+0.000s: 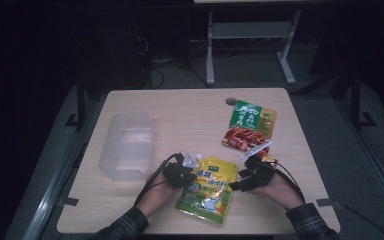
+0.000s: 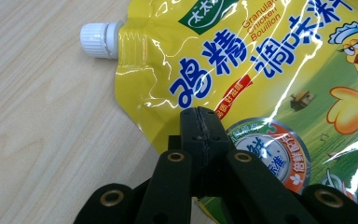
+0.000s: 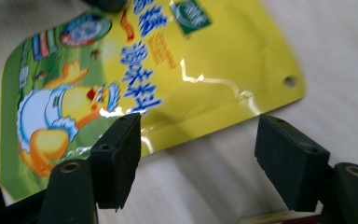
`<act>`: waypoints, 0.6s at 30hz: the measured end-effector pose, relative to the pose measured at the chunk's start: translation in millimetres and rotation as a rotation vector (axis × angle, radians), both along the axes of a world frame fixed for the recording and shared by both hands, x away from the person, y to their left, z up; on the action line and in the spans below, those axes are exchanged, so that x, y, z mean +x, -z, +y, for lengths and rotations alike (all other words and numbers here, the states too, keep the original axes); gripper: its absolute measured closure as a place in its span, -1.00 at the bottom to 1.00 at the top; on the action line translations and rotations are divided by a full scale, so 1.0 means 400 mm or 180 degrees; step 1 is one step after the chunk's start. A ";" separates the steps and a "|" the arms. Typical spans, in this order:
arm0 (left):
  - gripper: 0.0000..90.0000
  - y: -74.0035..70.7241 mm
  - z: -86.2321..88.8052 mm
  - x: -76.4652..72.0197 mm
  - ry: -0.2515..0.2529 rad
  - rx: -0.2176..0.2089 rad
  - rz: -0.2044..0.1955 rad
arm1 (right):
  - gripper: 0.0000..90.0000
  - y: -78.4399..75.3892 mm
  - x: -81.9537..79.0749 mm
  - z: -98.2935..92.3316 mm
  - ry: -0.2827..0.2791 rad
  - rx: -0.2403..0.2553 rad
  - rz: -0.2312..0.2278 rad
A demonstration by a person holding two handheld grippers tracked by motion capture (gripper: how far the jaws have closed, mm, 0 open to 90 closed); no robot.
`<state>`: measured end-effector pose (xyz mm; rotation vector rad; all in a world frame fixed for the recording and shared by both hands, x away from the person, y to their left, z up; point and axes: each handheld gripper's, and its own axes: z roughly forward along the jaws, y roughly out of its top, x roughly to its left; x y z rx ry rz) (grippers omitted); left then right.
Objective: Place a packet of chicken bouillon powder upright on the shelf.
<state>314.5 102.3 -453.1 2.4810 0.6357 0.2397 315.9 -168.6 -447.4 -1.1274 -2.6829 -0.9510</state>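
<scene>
A yellow spouted pouch of chicken bouillon [image 1: 210, 189] lies flat near the table's front edge, its white cap [image 2: 98, 39] pointing away from me. My left gripper [image 1: 184, 174] is at the pouch's left side. In the left gripper view its jaws [image 2: 200, 123] are shut, with their tips over the pouch [image 2: 261, 70] near its edge and no foil visible between them. My right gripper [image 1: 236, 185] is at the pouch's right side. It is open [image 3: 198, 135], its two pads wide apart astride the edge of the pouch [image 3: 168, 60], not pressing on it.
A clear plastic container [image 1: 126, 145] sits on the left of the wooden table [image 1: 180, 110]. A green and red food packet [image 1: 250, 127] lies at the back right, a white strip [image 1: 256, 149] against its near edge. A person's sleeved forearms enter from the bottom.
</scene>
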 end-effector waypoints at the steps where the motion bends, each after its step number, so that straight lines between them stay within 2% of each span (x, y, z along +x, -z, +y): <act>1: 1.00 0.000 0.000 0.000 -0.0001 -0.0002 0.0003 | -0.31 0.004 -0.003 0.003 -0.0017 -0.0019 0.0019; 4: 1.00 0.000 0.000 0.000 0.0000 -0.0004 0.0000 | -0.31 0.010 -0.011 0.006 -0.0026 -0.0048 0.0092; 13: 1.00 0.000 0.002 0.002 -0.0010 -0.0017 0.0026 | -0.31 0.017 -0.008 0.017 -0.0027 0.0054 0.0191; 18: 1.00 0.001 0.002 0.000 -0.0027 -0.0030 0.0012 | -0.30 0.015 -0.007 0.014 0.0020 0.0095 0.0335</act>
